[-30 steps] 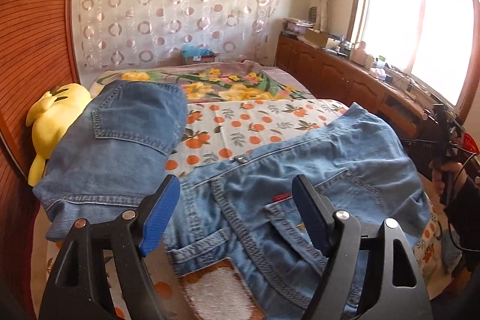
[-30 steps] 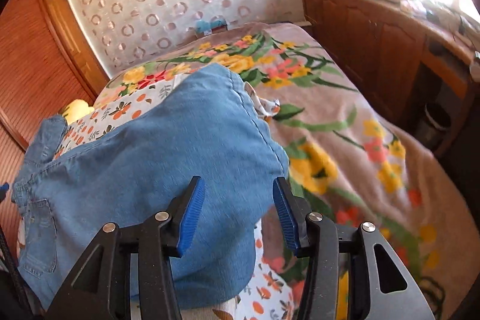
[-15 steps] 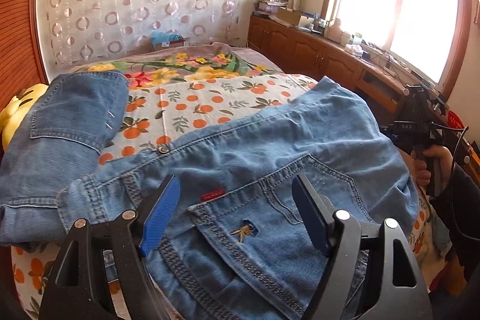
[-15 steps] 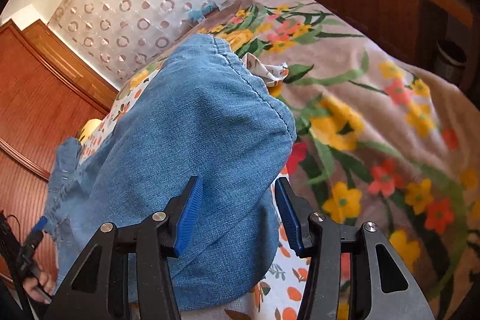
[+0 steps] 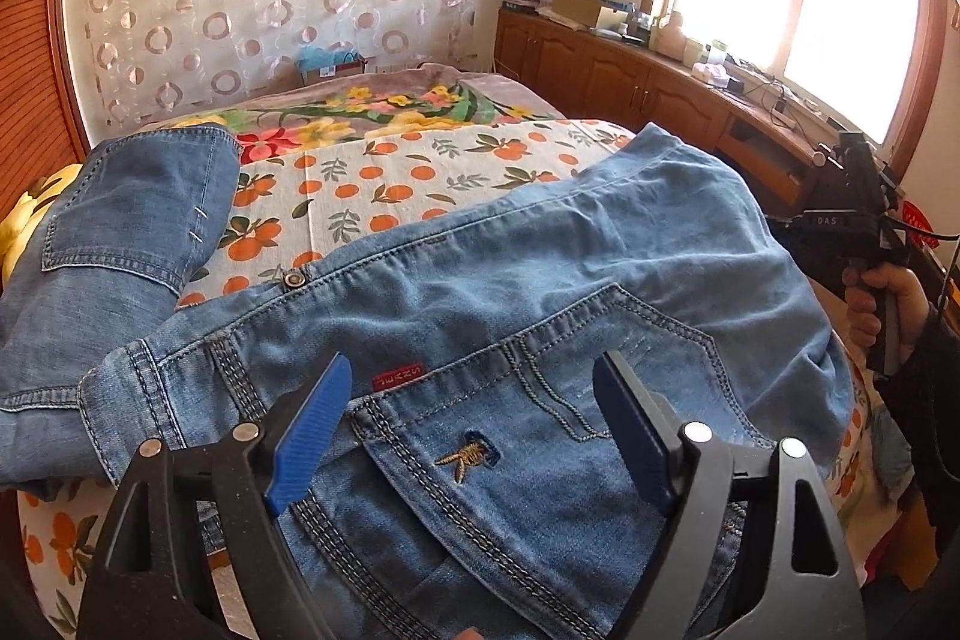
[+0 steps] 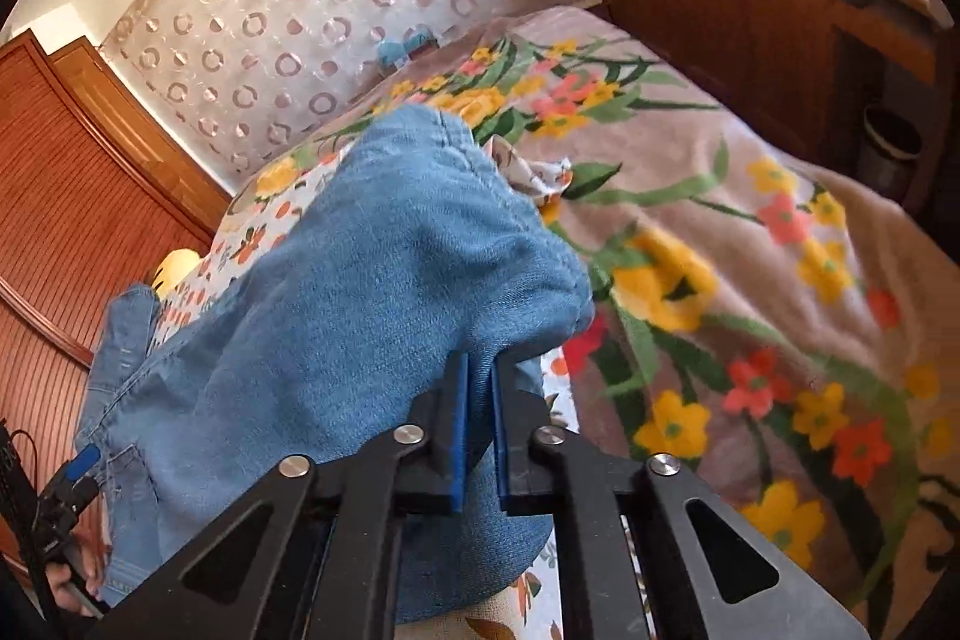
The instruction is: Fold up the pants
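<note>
Blue jeans (image 5: 540, 268) lie across the bed, waistband and back pocket nearest the left wrist camera. My left gripper (image 5: 471, 370) hovers over that pocket, its jaws opening; the denim lies below them and the blue pads (image 5: 312, 430) do not press it. In the right wrist view the same jeans (image 6: 336, 328) bunch up at the leg end, where my right gripper (image 6: 479, 361) is shut on a fold of denim. A hand (image 5: 882, 292) holds the right gripper's black body (image 5: 852, 220) at the bed's right edge.
A second pair of jeans (image 5: 132, 220) lies at the left beside a yellow plush toy (image 5: 24, 214). An orange-print sheet (image 5: 390, 178) and a floral blanket (image 6: 750, 280) cover the bed. Wooden cabinets (image 5: 630, 82) run under the window; a wardrobe (image 6: 60, 220) stands left.
My right gripper has closed on the denim fold and lifted it a little. My left gripper moved along the waistband to sit over the back pocket, jaws a touch wider.
</note>
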Demonstrator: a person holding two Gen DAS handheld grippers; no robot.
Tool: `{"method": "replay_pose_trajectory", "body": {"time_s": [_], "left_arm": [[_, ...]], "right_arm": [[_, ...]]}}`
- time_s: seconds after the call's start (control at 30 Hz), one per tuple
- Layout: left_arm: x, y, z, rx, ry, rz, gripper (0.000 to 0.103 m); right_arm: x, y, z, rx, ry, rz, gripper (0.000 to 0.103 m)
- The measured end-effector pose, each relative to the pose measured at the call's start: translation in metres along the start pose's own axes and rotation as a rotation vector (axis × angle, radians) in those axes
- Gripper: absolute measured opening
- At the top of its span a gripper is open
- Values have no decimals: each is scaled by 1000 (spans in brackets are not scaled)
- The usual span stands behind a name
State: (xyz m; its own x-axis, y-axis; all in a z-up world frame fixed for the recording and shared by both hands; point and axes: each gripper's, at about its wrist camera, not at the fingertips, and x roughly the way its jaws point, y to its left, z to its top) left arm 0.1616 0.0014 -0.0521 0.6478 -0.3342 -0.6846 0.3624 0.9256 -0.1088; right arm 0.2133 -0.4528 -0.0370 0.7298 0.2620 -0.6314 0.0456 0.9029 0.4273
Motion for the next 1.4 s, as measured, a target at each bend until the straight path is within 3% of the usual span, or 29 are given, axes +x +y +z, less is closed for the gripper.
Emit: {"method": "replay_pose_trajectory", "body": {"time_s": [0.23, 0.4, 0.63, 0.83, 1.03, 1.23, 1.3, 1.4], "left_arm": [[-6, 1, -1, -8, -9, 17, 86], [-21, 2, -2, -7, -31, 13, 86], [-50, 13, -10, -19, -81, 52, 86], [-78, 37, -24, -76, -115, 97, 86], [-108, 64, -42, -136, -143, 147, 86], [-129, 90, -56, -186, -157, 195, 86], [-132, 95, -59, -196, -159, 203, 86], [-131, 98, -59, -201, -157, 206, 86]], "right_arm": [[-29, 21, -5, -70, -129, -34, 3], [-44, 46, -7, -118, -181, -1, 3], [-52, 115, -20, -238, -218, 97, 3], [-41, 198, -55, -366, -183, 221, 3], [-31, 275, -111, -468, -89, 397, 3], [-25, 322, -164, -558, 19, 531, 3], [-18, 324, -172, -574, 48, 528, 3], [-4, 327, -181, -628, 33, 440, 3]]}}
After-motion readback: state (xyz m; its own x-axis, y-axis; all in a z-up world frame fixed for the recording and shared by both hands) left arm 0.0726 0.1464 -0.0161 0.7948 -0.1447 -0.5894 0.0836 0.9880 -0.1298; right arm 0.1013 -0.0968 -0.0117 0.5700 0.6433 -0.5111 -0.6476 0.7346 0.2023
